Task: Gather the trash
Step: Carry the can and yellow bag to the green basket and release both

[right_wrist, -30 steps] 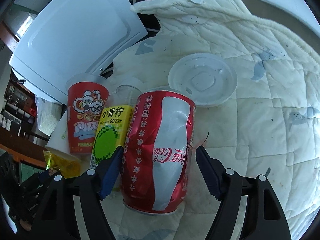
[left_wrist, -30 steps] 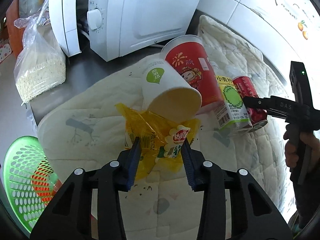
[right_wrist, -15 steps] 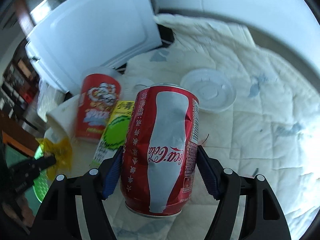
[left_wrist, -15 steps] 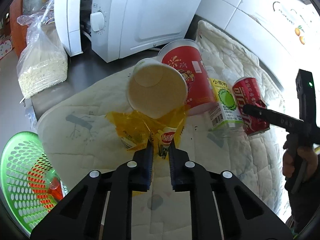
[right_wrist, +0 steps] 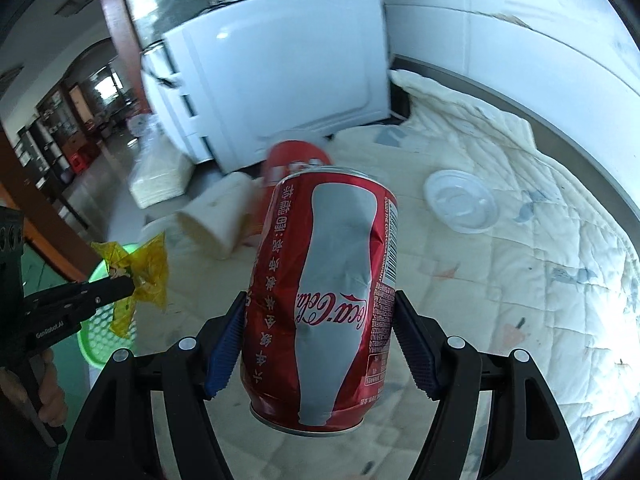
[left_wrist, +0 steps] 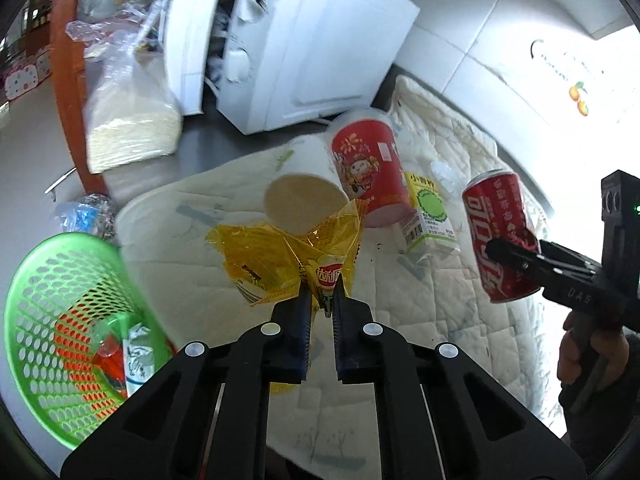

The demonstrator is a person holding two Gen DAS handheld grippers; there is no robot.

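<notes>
My left gripper (left_wrist: pixel 320 300) is shut on a crumpled yellow snack wrapper (left_wrist: pixel 280 252) and holds it above the quilted cloth; it also shows in the right wrist view (right_wrist: pixel 136 276). My right gripper (right_wrist: pixel 320 336) is shut on a dented red Coca-Cola can (right_wrist: pixel 332 288), lifted off the cloth, also seen in the left wrist view (left_wrist: pixel 500 236). A green mesh basket (left_wrist: pixel 52 300) with some trash in it stands at the lower left of the left wrist view.
On the white quilted cloth (left_wrist: pixel 460 320) lie a tipped white paper cup (left_wrist: pixel 304 196), a red printed cup (left_wrist: pixel 364 172) and a yellow-green juice carton (left_wrist: pixel 428 212). A clear plastic lid (right_wrist: pixel 460 204) lies to the right. A white appliance (left_wrist: pixel 304 40) and a bag of grain (left_wrist: pixel 132 120) stand behind.
My left gripper closed on the yellow wrapper and lifted it. My right gripper raised the can off the cloth and moved it left.
</notes>
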